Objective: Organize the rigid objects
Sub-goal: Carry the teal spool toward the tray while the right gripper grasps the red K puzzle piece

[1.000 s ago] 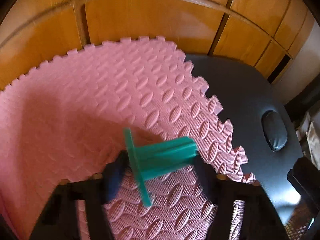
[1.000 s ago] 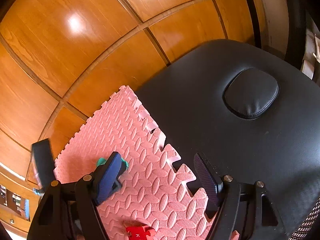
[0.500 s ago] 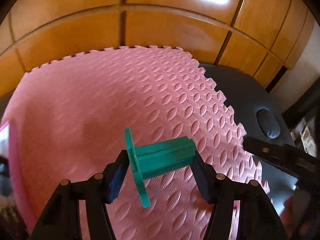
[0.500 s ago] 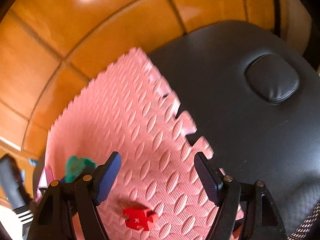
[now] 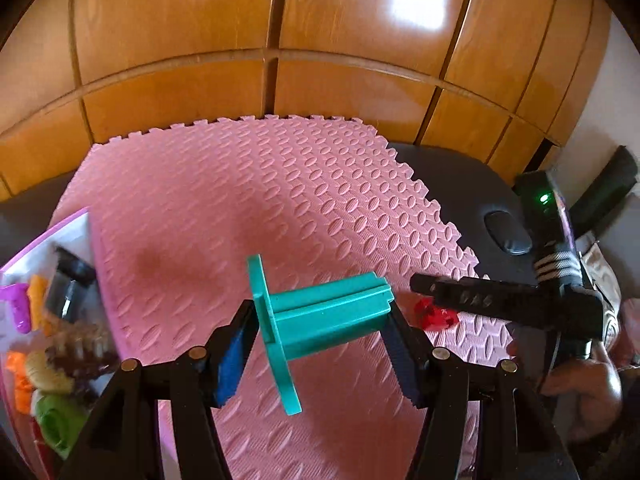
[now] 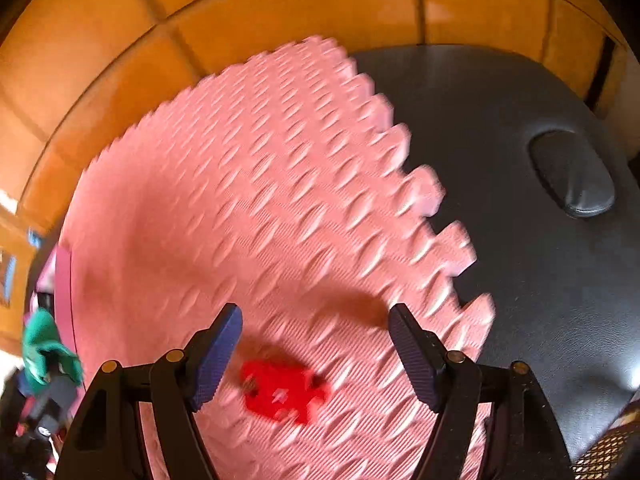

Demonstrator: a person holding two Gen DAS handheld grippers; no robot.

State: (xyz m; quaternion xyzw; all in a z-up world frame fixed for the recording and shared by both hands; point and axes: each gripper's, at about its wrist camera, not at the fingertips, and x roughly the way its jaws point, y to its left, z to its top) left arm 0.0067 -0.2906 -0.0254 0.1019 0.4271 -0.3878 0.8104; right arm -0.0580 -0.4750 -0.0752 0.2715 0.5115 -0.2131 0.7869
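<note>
My left gripper [image 5: 318, 350] is shut on a teal plastic spool-like piece [image 5: 316, 320], gripped end to end and held above the pink foam mat [image 5: 248, 200]. In the right wrist view that teal piece [image 6: 42, 348] shows blurred at the far left. A red puzzle-shaped piece [image 6: 282, 394] lies on the pink mat [image 6: 248, 184], just below and between the open jaws of my right gripper [image 6: 316, 352], which hovers over it without touching. From the left wrist view the red piece [image 5: 436, 316] peeks out under the right gripper's finger [image 5: 472, 298].
A white tray with a pink rim [image 5: 74, 226] at the left edge holds several small colourful toys. The mat lies on a black padded table [image 6: 520, 208] with an oval cushion insert [image 6: 572, 174]. Wooden panelling [image 5: 320, 40] stands behind. A person's hand [image 5: 580, 380] holds the right gripper.
The left gripper carried the teal piece left and up, bringing the toy tray into view. The right gripper swung down and left over the mat until the red piece sat between its jaws.
</note>
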